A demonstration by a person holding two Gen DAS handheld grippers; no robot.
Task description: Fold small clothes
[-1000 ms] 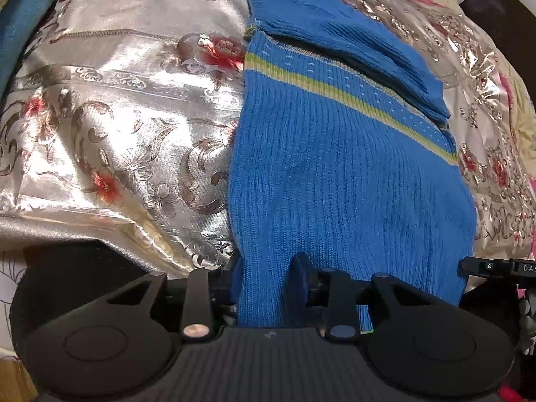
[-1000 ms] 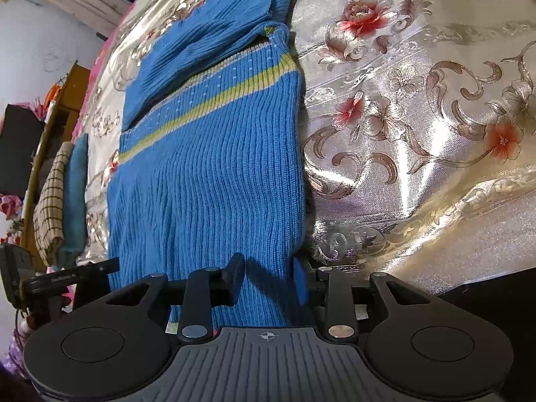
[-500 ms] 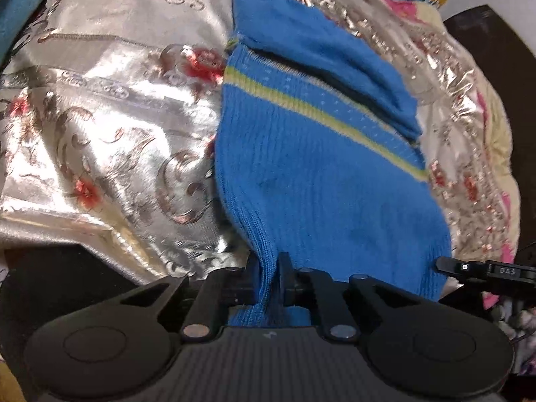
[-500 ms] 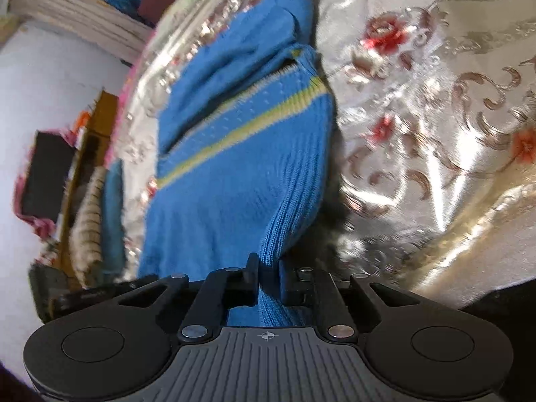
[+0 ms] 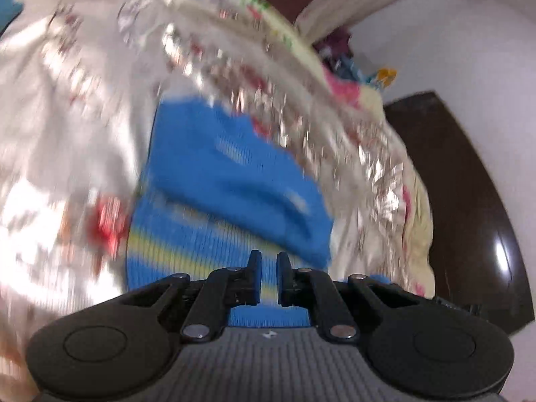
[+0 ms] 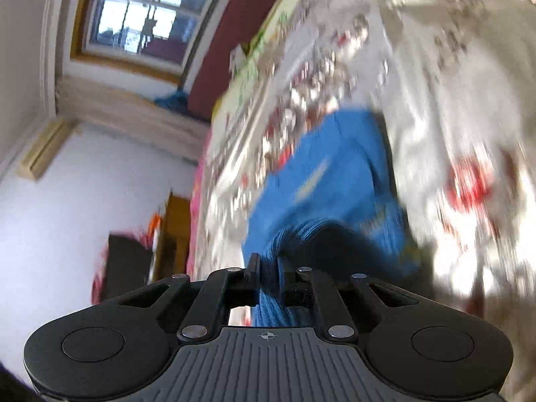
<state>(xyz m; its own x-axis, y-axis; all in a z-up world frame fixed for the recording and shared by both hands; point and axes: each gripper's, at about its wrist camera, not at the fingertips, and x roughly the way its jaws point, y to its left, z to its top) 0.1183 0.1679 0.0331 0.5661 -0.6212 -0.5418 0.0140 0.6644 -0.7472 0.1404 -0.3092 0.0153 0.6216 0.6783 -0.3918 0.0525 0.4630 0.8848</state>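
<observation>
A blue knit sweater (image 5: 231, 181) with a yellow stripe lies on a shiny floral bedspread (image 5: 67, 107); both views are blurred by motion. My left gripper (image 5: 268, 268) is shut on the sweater's hem, with blue cloth between the fingers, above the striped part. My right gripper (image 6: 268, 268) is shut on the other hem corner, and the sweater (image 6: 335, 181) rises in a dark fold in front of it. The folded sleeve lies across the far part.
A dark wooden board (image 5: 469, 201) stands at the bed's right edge. In the right wrist view a window (image 6: 134, 13), a white wall and a wooden cabinet (image 6: 174, 227) lie to the left. The bedspread (image 6: 452, 100) stretches to the right.
Both grippers closed on the sweater's hem, then lifted it and carried it forward over the body toward the collar end. The views have tilted up and blurred.
</observation>
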